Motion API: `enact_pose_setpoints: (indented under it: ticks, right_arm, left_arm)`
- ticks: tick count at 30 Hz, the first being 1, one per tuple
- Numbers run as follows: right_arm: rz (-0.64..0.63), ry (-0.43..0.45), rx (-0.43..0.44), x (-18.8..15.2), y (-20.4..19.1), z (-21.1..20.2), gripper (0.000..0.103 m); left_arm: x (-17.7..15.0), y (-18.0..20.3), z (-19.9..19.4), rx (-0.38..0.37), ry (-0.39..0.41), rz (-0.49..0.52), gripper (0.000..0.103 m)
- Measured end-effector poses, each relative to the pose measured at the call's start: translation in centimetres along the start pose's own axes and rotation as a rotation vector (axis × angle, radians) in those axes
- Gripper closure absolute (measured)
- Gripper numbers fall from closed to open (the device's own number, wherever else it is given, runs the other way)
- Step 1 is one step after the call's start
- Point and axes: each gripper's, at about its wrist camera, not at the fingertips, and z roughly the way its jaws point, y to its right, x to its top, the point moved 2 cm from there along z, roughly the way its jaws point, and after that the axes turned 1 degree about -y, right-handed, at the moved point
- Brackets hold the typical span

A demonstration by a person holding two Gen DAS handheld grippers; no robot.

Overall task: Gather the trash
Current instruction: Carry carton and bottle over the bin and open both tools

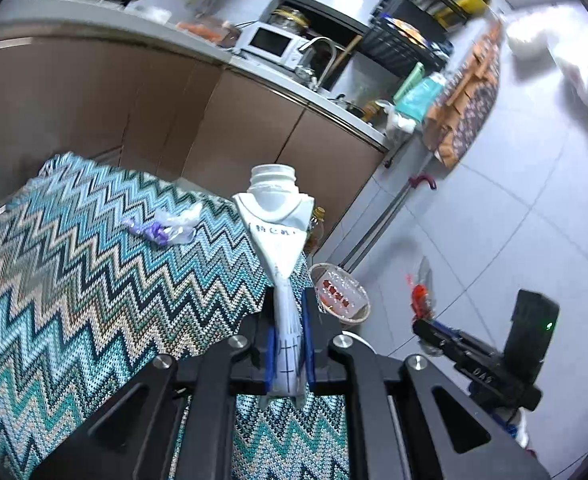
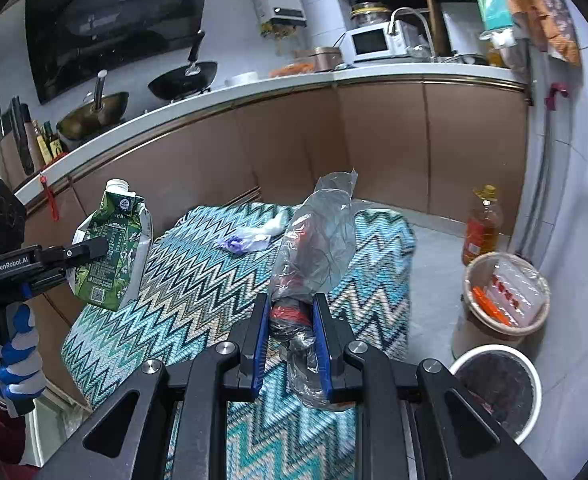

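Between the left gripper's [image 1: 290, 344] blue pads, a flattened carton [image 1: 280, 240] is pinched by its base, spout forward, so it carries easily. Likewise the right gripper [image 2: 292, 338] is clamped on a crumpled plastic bag [image 2: 318, 240]. One purple-and-white wrapper [image 2: 246, 240] remains on the zigzag cloth [image 2: 198, 280]; two bins [image 2: 506, 292] wait beside the table, likely the destination.
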Motion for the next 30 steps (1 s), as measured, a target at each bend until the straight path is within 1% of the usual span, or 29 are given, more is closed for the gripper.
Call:
enact_pose_setpoints:
  ticks: [4, 9, 15, 24, 30]
  right_arm:
    - [0.017, 0.024, -0.034, -0.8, 1.0, -1.9, 0.084]
    - [0.045, 0.052, -0.069, -1.6, 2.6, -4.3, 0.084]
    - [0.072, 0.081, -0.109, -2.5, 4.8, -6.3, 0.084]
    - [0.151, 0.102, -0.155, -4.3, 8.9, -7.6, 0.084]
    - [0.211, 0.097, -0.191, -5.3, 11.8, -7.4, 0.084]
  left_arm:
    - [-0.3, 3.0, 0.5, 0.003, -0.006, 0.066, 0.093]
    - [-0.9, 7.3, 2.1, -0.001, -0.024, 0.147, 0.093]
    - [-1.8, 12.3, 4.8, -0.038, -0.068, 0.233, 0.093]
    - [-3.7, 18.5, 10.0, -0.100, -0.160, 0.336, 0.093]
    - [-4.5, 20.5, 14.1, -0.131, -0.223, 0.365, 0.093]
